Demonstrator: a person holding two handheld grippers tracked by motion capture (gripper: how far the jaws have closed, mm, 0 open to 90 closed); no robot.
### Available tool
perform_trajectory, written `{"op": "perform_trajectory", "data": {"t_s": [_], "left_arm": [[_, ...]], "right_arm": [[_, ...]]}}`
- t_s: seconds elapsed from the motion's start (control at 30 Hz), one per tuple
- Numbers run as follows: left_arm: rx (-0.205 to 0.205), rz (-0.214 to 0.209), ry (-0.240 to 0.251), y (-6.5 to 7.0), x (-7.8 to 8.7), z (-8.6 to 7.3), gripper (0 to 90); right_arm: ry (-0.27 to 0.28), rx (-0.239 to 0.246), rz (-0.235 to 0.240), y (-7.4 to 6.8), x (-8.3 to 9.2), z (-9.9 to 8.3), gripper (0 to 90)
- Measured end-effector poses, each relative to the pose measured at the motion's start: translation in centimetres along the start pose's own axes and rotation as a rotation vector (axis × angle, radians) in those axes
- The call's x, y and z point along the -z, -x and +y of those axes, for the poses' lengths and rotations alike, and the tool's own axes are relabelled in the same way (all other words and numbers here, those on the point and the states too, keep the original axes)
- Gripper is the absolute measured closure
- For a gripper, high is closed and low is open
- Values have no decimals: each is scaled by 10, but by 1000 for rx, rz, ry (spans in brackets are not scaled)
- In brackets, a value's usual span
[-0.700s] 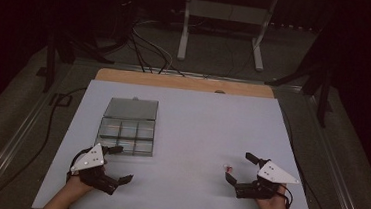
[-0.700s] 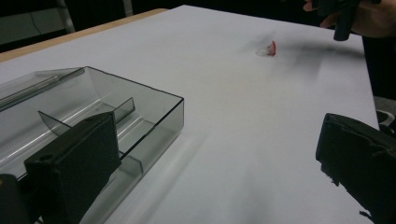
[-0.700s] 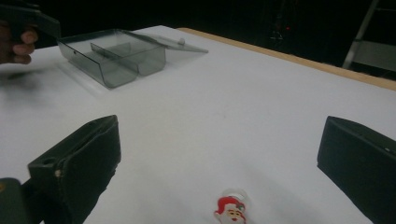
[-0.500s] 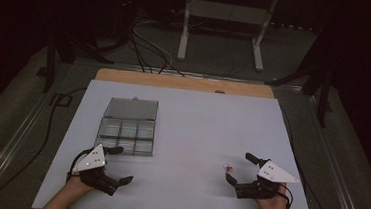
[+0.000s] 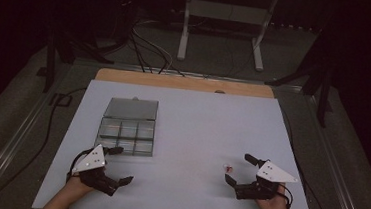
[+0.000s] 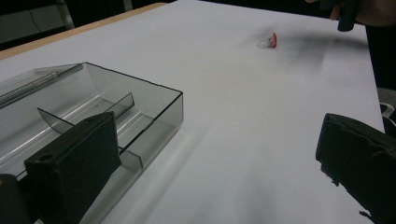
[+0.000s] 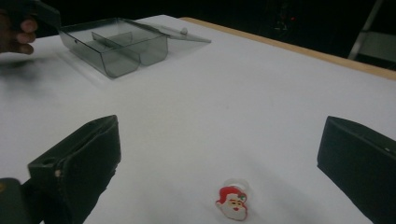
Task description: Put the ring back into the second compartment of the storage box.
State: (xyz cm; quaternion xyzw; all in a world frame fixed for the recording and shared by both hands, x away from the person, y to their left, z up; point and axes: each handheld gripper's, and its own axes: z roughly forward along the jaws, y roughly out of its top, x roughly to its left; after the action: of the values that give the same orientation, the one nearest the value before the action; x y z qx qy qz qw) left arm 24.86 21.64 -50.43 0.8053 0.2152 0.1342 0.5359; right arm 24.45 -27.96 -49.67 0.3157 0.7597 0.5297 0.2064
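On the white desk (image 5: 196,135), your right tool (image 5: 236,169) rested near the front right edge with its jaws spread wide and nothing between the pads. The Santa ring (image 7: 232,201) lay flat on the desk just ahead of that tool, between the lines of its jaws but untouched. Your left tool (image 5: 118,165) also stood wide and empty, just beside the clear compartment box (image 5: 127,136), whose lid (image 5: 132,109) lay open.

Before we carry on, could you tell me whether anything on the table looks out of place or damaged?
Nothing stands out. The clear box lies open and undamaged, its compartments look bare, and the small Santa ring lies alone between the open right gripper jaws.
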Motion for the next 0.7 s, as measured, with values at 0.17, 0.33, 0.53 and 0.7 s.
{"op": "perform_trajectory", "data": {"t_s": [0.17, 0.33, 0.53, 0.7], "left_arm": [[5, -1, 4, 0, 0, 0, 8], [3, 0, 1, 0, 0, 0, 8], [9, 6, 4, -1, 0, 0, 8], [8, 7, 3, 0, 0, 0, 8]], "right_arm": [[-10, -14, 13, -2, 0, 2, 0], [-15, -6, 17, -3, 1, 3, 0], [15, -7, 52, -9, 1, 7, 0], [49, -7, 36, -11, 3, 12, 0]]}}
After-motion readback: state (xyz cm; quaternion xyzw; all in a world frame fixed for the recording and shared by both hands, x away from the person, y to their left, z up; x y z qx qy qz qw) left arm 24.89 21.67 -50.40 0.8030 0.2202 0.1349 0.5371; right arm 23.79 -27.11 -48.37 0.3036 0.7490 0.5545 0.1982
